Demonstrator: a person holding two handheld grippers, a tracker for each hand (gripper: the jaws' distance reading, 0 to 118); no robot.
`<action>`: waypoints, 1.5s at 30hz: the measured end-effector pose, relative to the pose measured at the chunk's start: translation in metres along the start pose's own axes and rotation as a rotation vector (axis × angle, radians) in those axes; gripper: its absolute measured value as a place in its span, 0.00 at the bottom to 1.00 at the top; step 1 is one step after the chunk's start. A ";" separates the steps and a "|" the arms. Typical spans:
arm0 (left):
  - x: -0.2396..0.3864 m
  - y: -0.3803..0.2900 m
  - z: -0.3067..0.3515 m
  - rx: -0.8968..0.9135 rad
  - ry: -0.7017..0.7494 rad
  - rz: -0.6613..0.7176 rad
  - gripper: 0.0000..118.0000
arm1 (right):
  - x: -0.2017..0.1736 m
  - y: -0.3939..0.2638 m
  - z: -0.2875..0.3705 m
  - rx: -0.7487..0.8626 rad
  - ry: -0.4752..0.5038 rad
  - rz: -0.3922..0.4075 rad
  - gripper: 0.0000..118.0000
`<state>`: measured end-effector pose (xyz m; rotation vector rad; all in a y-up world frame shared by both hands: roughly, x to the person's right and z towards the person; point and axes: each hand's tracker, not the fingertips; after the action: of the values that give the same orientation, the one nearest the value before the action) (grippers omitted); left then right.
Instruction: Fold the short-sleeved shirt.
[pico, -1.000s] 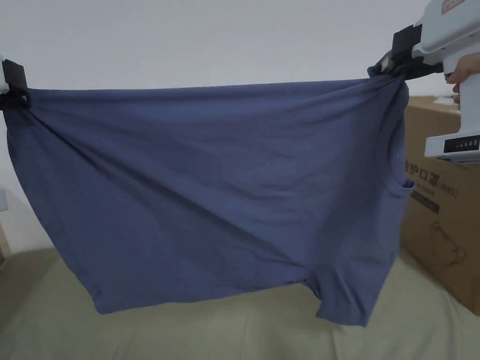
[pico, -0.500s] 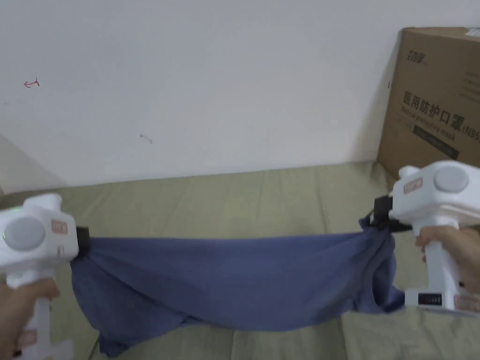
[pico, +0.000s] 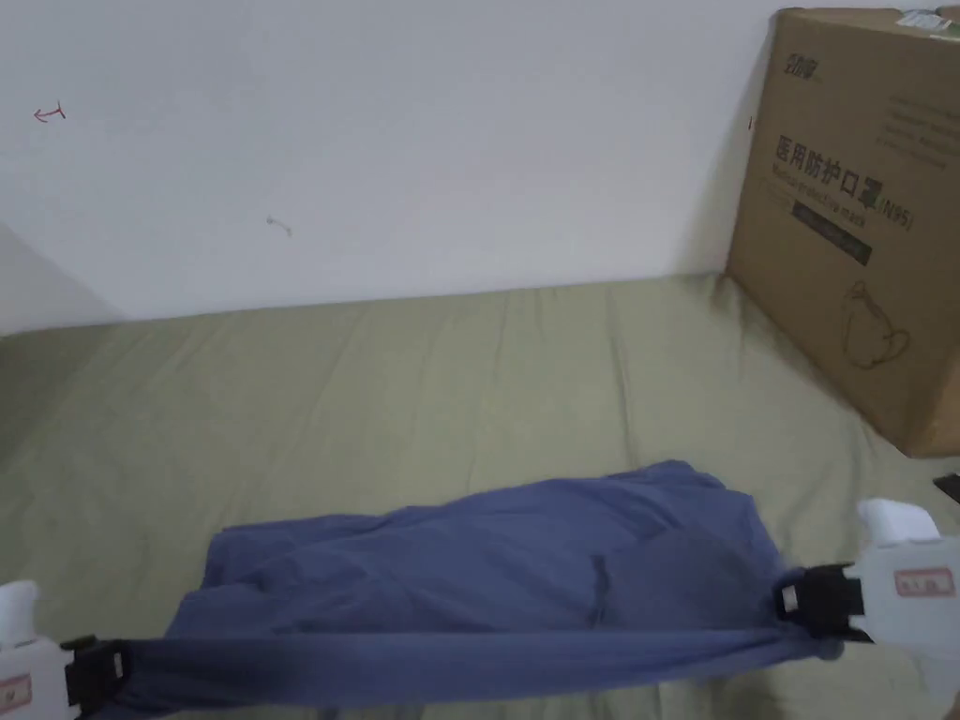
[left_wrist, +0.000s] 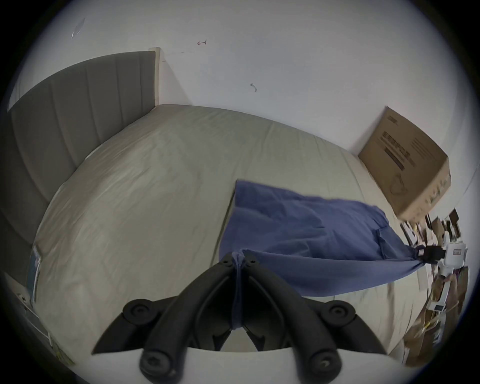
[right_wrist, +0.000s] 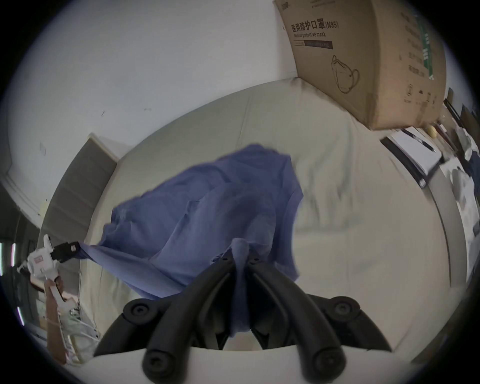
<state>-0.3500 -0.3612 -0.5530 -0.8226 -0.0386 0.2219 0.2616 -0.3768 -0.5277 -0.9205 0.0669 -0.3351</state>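
Tools both clamped on cloth: left tool (pico: 94, 670) pinches one end of the near edge of the blue cotton short-sleeved shirt (pico: 487, 572), right tool (pico: 816, 605) the other end, with fabric bunched between each pair of jaws in the gripper views. That edge is pulled taut between them, lifted just off the olive-sheeted bed (pico: 422, 375); the rest lies rumpled toward the wall. Step looks like laying out flat. Next move probably calls for lowering evenly, keeping tension, then releasing. Long axis runs left-right, parallel to the bed's near edge; brown cardboard box (pico: 862, 206) sits at the far right corner.
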 end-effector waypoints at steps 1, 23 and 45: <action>-0.002 -0.016 0.013 -0.015 0.004 -0.019 0.00 | 0.001 -0.018 0.011 -0.003 0.002 0.001 0.03; -0.041 -0.185 0.132 -0.150 0.044 0.030 0.76 | 0.011 -0.181 0.077 -0.115 -0.098 0.097 0.71; 0.033 -0.100 0.064 -0.041 -0.060 -0.076 0.00 | 0.001 -0.017 -0.004 -0.037 -0.161 0.054 0.32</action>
<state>-0.3072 -0.3738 -0.4377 -0.8536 -0.1312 0.1745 0.2574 -0.3899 -0.5166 -0.9775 -0.0498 -0.2096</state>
